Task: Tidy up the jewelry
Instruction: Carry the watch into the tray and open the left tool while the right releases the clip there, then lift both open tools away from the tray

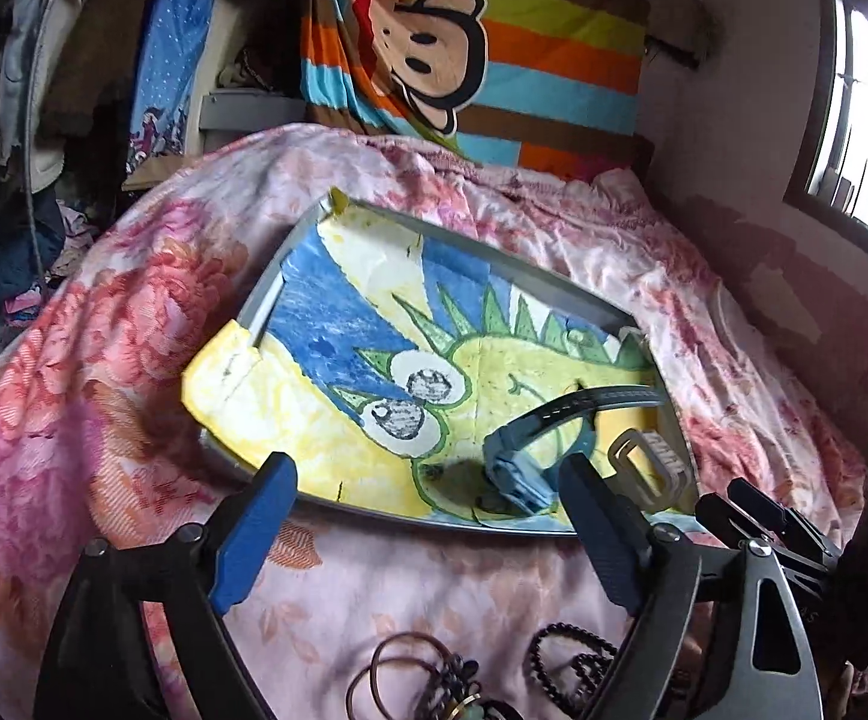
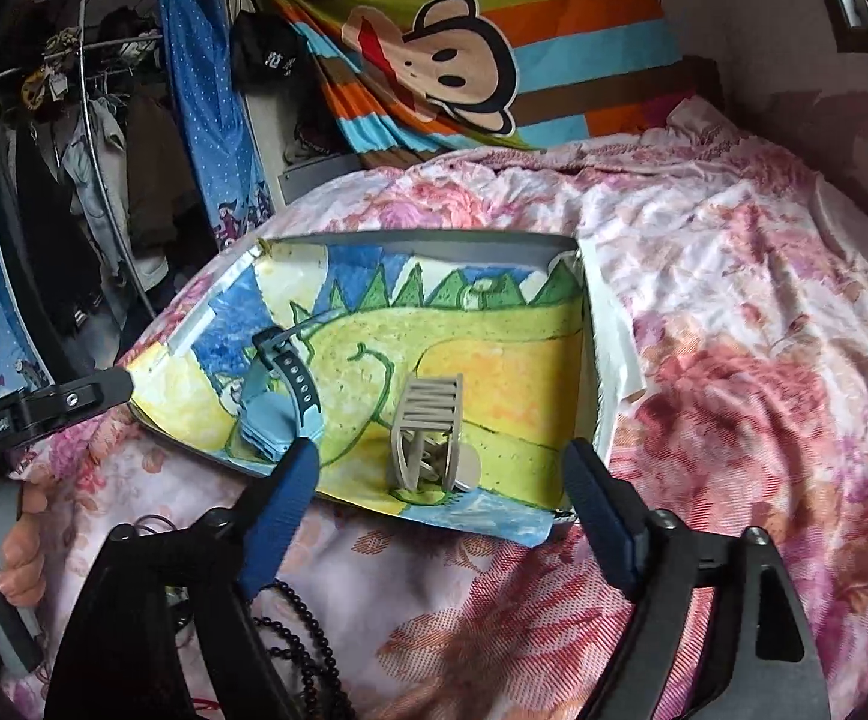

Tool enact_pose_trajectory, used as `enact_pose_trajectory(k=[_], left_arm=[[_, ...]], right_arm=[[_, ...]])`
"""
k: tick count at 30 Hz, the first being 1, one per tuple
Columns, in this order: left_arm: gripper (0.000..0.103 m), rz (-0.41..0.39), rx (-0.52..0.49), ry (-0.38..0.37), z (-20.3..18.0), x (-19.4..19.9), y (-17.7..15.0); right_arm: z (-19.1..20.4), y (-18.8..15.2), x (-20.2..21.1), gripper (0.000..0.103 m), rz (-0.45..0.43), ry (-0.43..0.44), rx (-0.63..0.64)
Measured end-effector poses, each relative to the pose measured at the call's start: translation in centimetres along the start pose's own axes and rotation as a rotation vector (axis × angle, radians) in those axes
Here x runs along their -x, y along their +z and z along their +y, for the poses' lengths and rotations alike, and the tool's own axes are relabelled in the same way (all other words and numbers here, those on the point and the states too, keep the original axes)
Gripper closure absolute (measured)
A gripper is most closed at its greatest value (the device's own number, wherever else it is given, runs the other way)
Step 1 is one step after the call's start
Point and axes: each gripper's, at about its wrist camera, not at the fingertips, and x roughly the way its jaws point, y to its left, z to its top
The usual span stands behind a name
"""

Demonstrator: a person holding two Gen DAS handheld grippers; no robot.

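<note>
Right wrist view: both my tools [image 2: 443, 468] [image 1: 428, 483] stand released; the hair claw [image 2: 428, 438], upright at tray [image 2: 434, 243] six o'clock, could topple.

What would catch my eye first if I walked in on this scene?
Probably the bright crayon dinosaur drawing lining a shallow grey tray on the pink floral bedspread, with a blue watch and a grey hair claw clip lying on it. Behind hangs a striped blanket with a cartoon monkey. Both tongs, left and right, stand open and empty in front.
</note>
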Motion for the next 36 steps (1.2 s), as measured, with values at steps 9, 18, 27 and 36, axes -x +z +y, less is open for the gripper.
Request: enact_pose_trajectory(k=[9,18,27,36], left_arm=[[0.000,-0.173,-0.053,0.057,-0.3,8.2,-2.1],[0.000,-0.263,-0.104,0.096,-0.5,14.6,-4.9],[0.000,-0.277,-0.131,0.120,-0.1,18.1,-8.0],[0.000,-0.223,-0.171,0.118,0.0,19.0,-10.2]], right_arm=[[1.4,0.7,7.7,0.002,-0.151,0.002,0.004],[4.1,-1.7,15.3,0.002,-0.267,-0.003,0.101],[4.9,-4.8,20.3,0.002,-0.285,0.015,0.124],[5.0,-7.6,20.8,0.002,-0.198,0.030,0.149]])
